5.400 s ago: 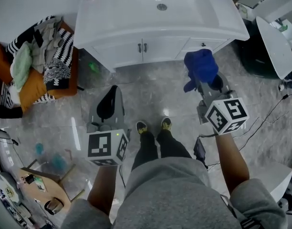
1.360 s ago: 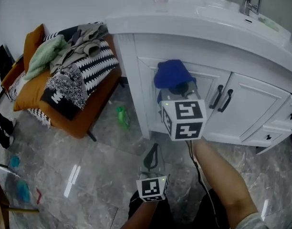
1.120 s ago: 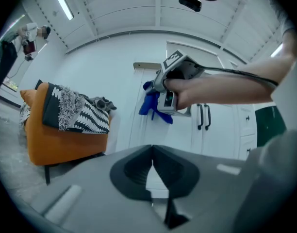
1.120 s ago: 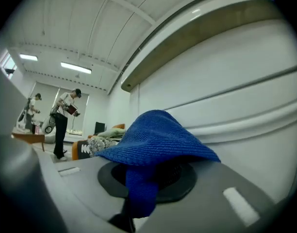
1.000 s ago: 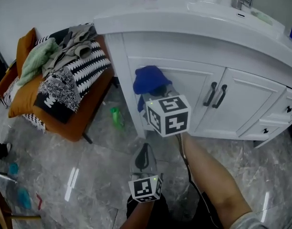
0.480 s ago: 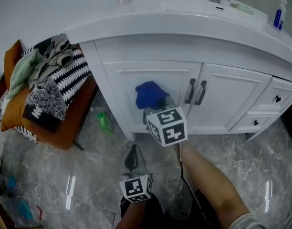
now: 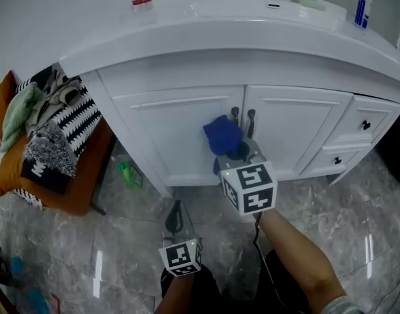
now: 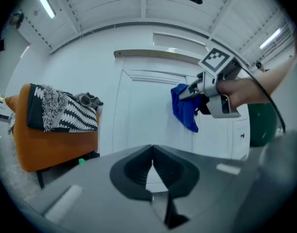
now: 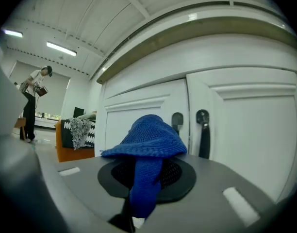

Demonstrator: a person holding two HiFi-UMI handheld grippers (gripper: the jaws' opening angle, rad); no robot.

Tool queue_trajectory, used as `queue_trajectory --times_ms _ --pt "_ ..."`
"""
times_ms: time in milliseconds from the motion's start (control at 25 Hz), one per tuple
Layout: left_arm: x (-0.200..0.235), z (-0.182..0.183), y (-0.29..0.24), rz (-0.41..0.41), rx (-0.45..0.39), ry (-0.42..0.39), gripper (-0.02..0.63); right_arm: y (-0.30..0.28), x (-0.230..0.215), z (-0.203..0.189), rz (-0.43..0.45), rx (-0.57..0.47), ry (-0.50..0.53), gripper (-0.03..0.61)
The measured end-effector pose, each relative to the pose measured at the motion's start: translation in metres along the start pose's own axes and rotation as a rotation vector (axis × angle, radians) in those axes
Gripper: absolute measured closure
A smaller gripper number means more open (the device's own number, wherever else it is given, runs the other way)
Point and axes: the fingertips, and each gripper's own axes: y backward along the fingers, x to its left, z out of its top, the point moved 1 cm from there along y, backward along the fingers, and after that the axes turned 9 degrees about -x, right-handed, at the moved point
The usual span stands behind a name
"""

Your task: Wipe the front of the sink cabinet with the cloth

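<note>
The cloth (image 7: 223,135) is blue, the sink cabinet (image 7: 177,126) white, the chair (image 7: 72,199) orange.

1. the right gripper (image 7: 231,150) is carrying the blue cloth (image 7: 222,135) toward 3 o'clock across the left cabinet door (image 7: 174,133), now reaching the handles (image 7: 242,118).
2. the left gripper (image 7: 176,211) is following low, also toward 3 o'clock.

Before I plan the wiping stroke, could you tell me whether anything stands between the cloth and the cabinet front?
Nothing visible does. The right gripper holds the blue cloth right at the left door, beside the two black handles.
</note>
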Motion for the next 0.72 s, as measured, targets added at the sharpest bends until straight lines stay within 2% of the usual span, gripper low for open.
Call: queue_trajectory --times_ms 160,320,560,720 --pt "-0.011 -0.003 -0.005 -0.019 0.005 -0.01 0.604 0.021 -0.024 0.006 -0.037 -0.033 -0.033 0.511" --pt "-0.022 -0.006 -0.009 -0.037 0.012 -0.027 0.604 0.038 -0.042 0.006 -0.068 -0.047 -0.01 0.511" --pt "-0.03 -0.007 -0.01 -0.045 0.018 -0.041 0.604 0.053 -0.069 0.01 -0.118 -0.067 -0.039 0.509" --pt "-0.033 -0.006 -0.01 -0.047 0.02 -0.041 0.604 0.063 -0.101 0.001 -0.233 -0.076 -0.133 0.511"
